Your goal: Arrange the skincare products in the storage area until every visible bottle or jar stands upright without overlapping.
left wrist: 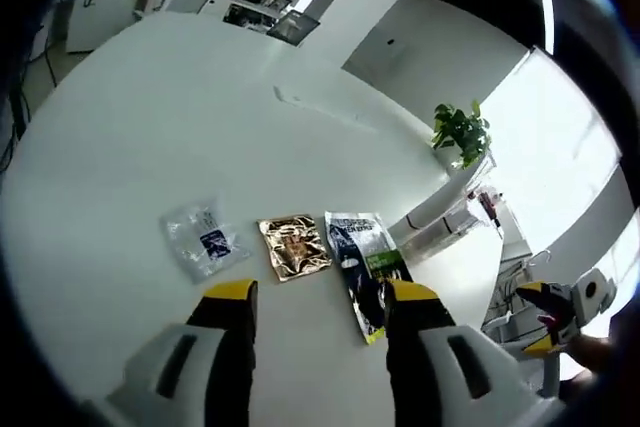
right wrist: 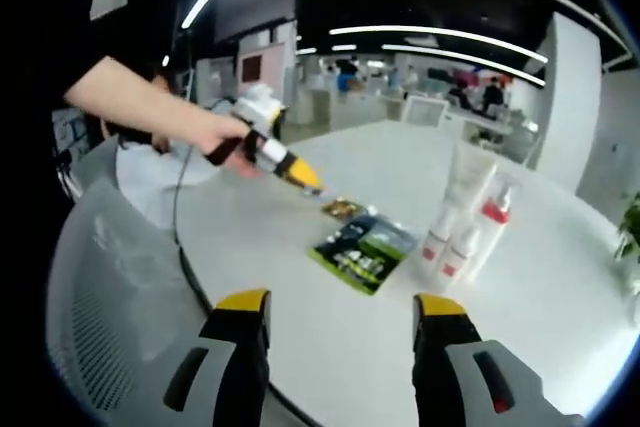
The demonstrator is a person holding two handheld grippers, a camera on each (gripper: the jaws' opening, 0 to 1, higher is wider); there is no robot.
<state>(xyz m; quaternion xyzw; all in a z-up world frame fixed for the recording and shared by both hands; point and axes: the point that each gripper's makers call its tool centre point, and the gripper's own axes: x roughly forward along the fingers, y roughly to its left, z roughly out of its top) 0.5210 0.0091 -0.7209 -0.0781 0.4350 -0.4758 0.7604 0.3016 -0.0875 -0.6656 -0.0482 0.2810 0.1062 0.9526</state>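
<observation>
Yellow-tipped left gripper [left wrist: 322, 299] and right gripper [right wrist: 342, 305] jaws apart, glossy flat sachets [left wrist: 366, 259], smooth upright tubes [right wrist: 468, 179], white table [left wrist: 200, 107]

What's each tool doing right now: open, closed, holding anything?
Left tool: open, holding nothing, above the sachets.
Right tool: open, holding nothing.

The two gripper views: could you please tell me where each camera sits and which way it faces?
Left gripper view: rides the left gripper, looking down at three flat sachets on the white table; the right gripper shows at right.
Right gripper view: rides the right gripper, facing across the table toward upright bottles; a hand holds the left gripper.
Shared: the green-and-black sachet.
</observation>
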